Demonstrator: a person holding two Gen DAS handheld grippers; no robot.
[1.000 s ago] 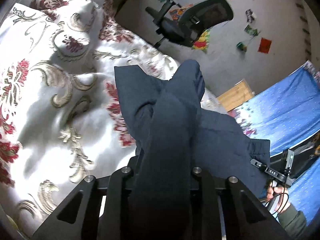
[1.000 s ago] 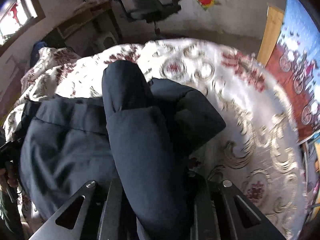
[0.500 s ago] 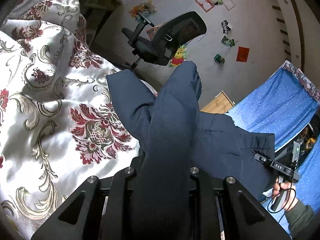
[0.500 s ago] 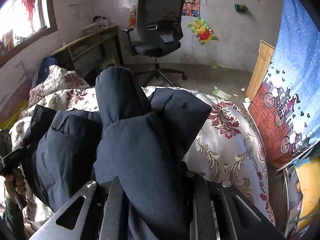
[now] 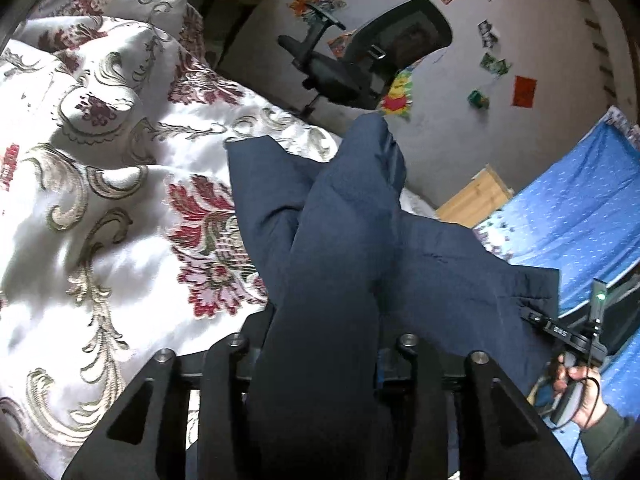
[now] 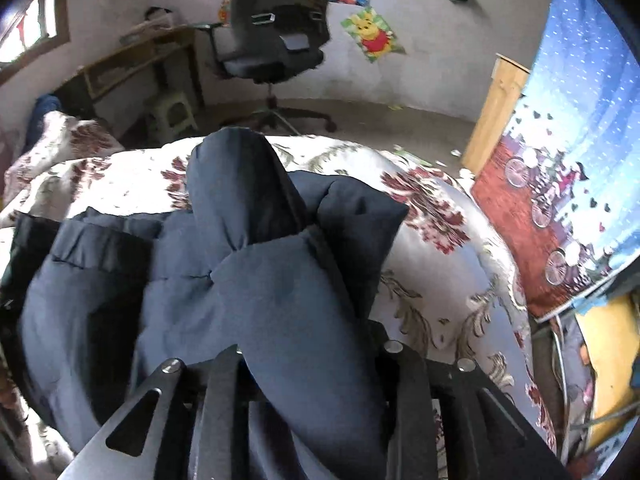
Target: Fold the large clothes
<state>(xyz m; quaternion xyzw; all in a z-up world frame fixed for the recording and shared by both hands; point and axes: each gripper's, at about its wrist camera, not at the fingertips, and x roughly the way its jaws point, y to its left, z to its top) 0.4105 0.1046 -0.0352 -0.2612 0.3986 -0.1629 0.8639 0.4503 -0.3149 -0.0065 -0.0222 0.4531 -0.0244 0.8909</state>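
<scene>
A dark navy padded jacket (image 5: pixel 440 280) is held up over a bed with a white, gold and red floral cover (image 5: pixel 100 208). My left gripper (image 5: pixel 320 360) is shut on a thick fold of the jacket, which bulges up between its fingers and hides the tips. My right gripper (image 6: pixel 312 368) is shut on another fold of the same jacket (image 6: pixel 100 300), which drapes left of it over the bed cover (image 6: pixel 440 248). The right gripper also shows at the far right of the left wrist view (image 5: pixel 576 340), in a hand.
A black office chair (image 6: pixel 276 40) stands on the floor beyond the bed, also in the left wrist view (image 5: pixel 360 64). A wooden desk (image 6: pixel 132 64) and a stool (image 6: pixel 172 114) are at the left. A blue patterned curtain (image 6: pixel 568 160) and a wooden board (image 6: pixel 496 112) are at the right.
Both grippers stay shut on the jacket. Both views swung up toward the room, then tilted back down toward the bed, with the jacket carried along.
</scene>
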